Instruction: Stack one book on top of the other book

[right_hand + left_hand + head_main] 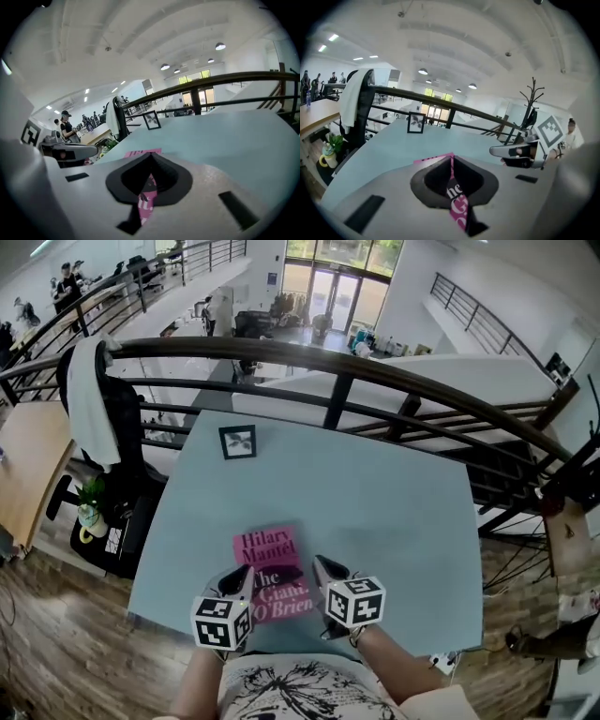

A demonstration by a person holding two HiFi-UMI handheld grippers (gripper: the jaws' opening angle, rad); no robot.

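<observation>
The person has both tools low over the pink book (267, 554). It lies flat close to the near edge of the worktop (394, 512), a little left of the middle. The left tool (246, 573) sits above the book's near-left corner and the right tool (322, 565) above its near-right corner. On each, the jaws are drawn together to a thin slit and grip nothing. The pink cover only shows through the slit from beneath. I can see just this one book. Whether a second lies under it I cannot tell, so the stack may already be made, or the other book may be out of sight.

If the book is to be lifted, I'd judge that both tools must first spread their jaws. They should then come in at opposite side edges and bite cover and pages together so nothing fans open. Raise it level, both sides at the same pace, and set it down square on its partner. It looks like a paperback and would likely sag if taken by one corner.

The worktop is pale blue-grey and matte, with a small framed picture (237, 442) standing near the far-left corner. Beyond the far edge a dark curved railing (337, 367) guards the drop to a lower floor. Off the left edge stand a chair draped in white cloth (89, 399) and a potted plant (89, 507), on a wooden floor (56, 634).
</observation>
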